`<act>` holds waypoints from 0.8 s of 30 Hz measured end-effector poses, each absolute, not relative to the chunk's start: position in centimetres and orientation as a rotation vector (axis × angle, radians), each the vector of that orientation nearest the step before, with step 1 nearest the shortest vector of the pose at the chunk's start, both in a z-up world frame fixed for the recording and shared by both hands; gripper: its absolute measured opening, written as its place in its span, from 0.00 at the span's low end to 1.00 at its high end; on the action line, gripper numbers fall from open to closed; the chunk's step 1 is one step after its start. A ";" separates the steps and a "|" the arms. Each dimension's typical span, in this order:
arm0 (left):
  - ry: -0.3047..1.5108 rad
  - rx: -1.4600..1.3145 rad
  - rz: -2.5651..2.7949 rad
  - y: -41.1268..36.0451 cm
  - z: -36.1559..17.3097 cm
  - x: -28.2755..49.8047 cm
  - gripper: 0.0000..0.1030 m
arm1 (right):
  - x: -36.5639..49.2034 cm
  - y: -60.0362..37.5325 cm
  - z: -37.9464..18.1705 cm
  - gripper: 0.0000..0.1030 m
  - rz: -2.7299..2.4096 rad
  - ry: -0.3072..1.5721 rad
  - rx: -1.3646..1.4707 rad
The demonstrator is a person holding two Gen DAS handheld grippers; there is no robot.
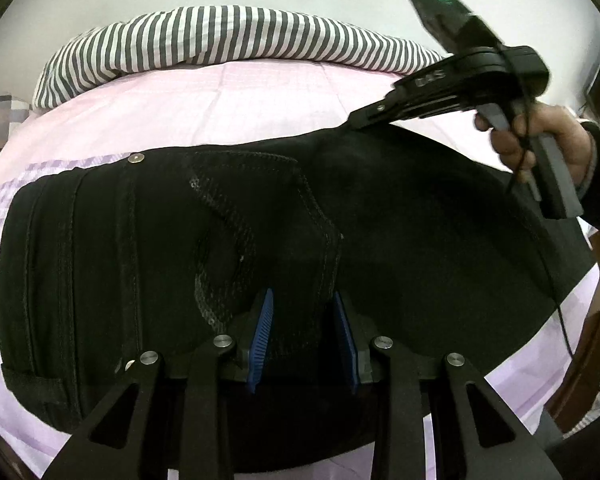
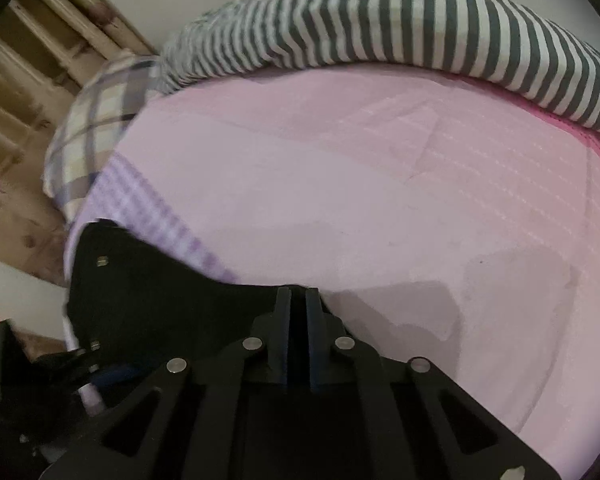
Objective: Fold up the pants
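Nearest the left wrist lens, the black left gripper [image 1: 303,336] with its two ribbed blue pads [image 1: 261,338] stood with jaws apart, black denim showing in the gap between them; the pads appeared to rest on or just above the cloth without pinching it. Beyond them lay the black denim pants [image 1: 148,240], spread across the pale pink bedsheet [image 1: 228,100], waistband end toward the left of that view, with a sequin-trimmed back pocket [image 1: 236,224] and a small metal rivet [image 1: 136,157] near the far edge.

At the far right edge of the pants, the black right gripper [image 2: 298,300] had its jaws drawn nearly together, apparently clamped on a fold of the dark fabric, though black cloth against black fingers made the bite hard to confirm. In the left view it was seen from outside, held in the person's right hand [image 1: 540,140], its tip touching the pants' far edge.

Further off, a grey-and-white striped quilt [image 1: 236,36] was rolled along the far side of the bed, with a plaid pillow [image 2: 100,128] at one end.

The step in hand looked to be an early fold: the pants seemed already laid leg on leg, and the right gripper had taken an edge. Next, the left gripper would probably need to close on the near edge so both could lift and carry the cloth over together, keeping the layers aligned.
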State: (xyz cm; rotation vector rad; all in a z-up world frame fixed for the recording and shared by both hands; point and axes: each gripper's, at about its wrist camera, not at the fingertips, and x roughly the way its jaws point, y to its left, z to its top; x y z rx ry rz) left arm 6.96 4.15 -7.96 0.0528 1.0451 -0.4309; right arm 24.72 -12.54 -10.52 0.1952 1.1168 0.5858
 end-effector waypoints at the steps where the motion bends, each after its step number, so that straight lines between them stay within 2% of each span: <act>1: 1.045 0.065 -0.429 4.1 -7.9 6.7 0.32 | 24.7 -12.7 -10.5 0.05 0.582 1.112 0.204; 3: 1.044 0.068 -0.430 4.3 -7.9 6.4 0.32 | 24.5 -13.3 -9.9 0.10 0.569 1.093 0.240; 7: 1.061 0.080 -0.428 4.4 -7.6 6.5 0.32 | 22.9 -16.7 -7.0 0.13 0.536 1.031 0.319; 9: 1.062 0.064 -0.421 4.4 -7.0 6.8 0.32 | 20.9 -19.2 -5.0 0.17 0.472 0.978 0.284; 10: 1.042 0.060 -0.426 4.3 -6.4 7.0 0.32 | 19.8 -20.6 -4.3 0.22 0.430 0.963 0.264; 12: 1.007 0.081 -0.437 3.6 -5.7 7.0 0.33 | 18.0 -23.0 -4.0 0.23 0.386 0.955 0.267; 16: 0.992 0.094 -0.510 1.0 -5.1 7.0 0.37 | 14.7 -27.5 -5.6 0.23 0.284 1.002 0.295; 24: 1.076 0.169 -0.594 -2.4 -7.3 5.9 0.38 | 10.1 -31.4 -10.8 0.23 0.195 1.086 0.382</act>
